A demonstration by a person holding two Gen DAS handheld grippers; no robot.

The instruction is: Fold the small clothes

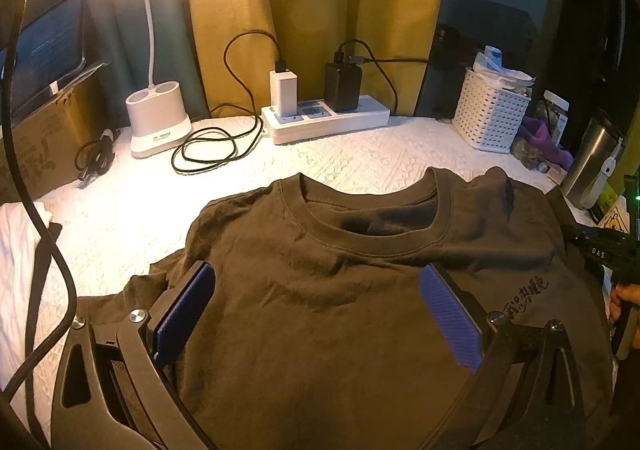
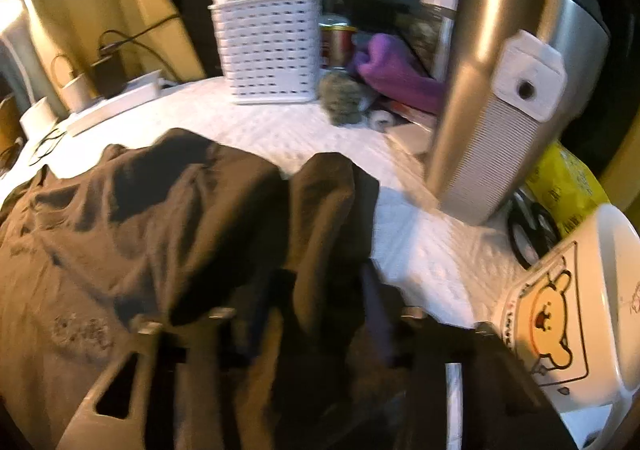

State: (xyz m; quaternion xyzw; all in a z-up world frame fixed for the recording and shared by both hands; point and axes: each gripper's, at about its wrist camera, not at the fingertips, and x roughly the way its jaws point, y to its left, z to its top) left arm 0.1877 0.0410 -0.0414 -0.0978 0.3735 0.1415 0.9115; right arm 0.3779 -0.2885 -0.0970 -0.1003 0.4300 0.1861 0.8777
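Note:
A dark brown T-shirt [image 1: 320, 310] lies front up on the white textured cloth [image 1: 360, 162], collar [image 1: 360, 238] toward the far side, with a small black print [image 1: 524, 298] on its chest. My left gripper [image 1: 318, 272] hovers over the chest, blue pads [image 1: 450, 314] wide apart and nothing between them. In the right wrist view the shirt's right shoulder and sleeve [image 2: 328, 202] are bunched up into a fold between the fingers of my right gripper [image 2: 320, 294], which is shut on that cloth. The cloth hides one finger. A hand [image 1: 620, 298] holds that gripper at the left wrist view's right edge.
At the back stand a lamp base [image 1: 158, 122], a power strip with chargers [image 1: 324, 118] and loose cables [image 1: 208, 150]. A cardboard box [image 1: 40, 142] is far left. Close on the right are a white basket [image 2: 268, 50], a steel tumbler [image 2: 500, 90] and a bear-printed mug [image 2: 580, 310].

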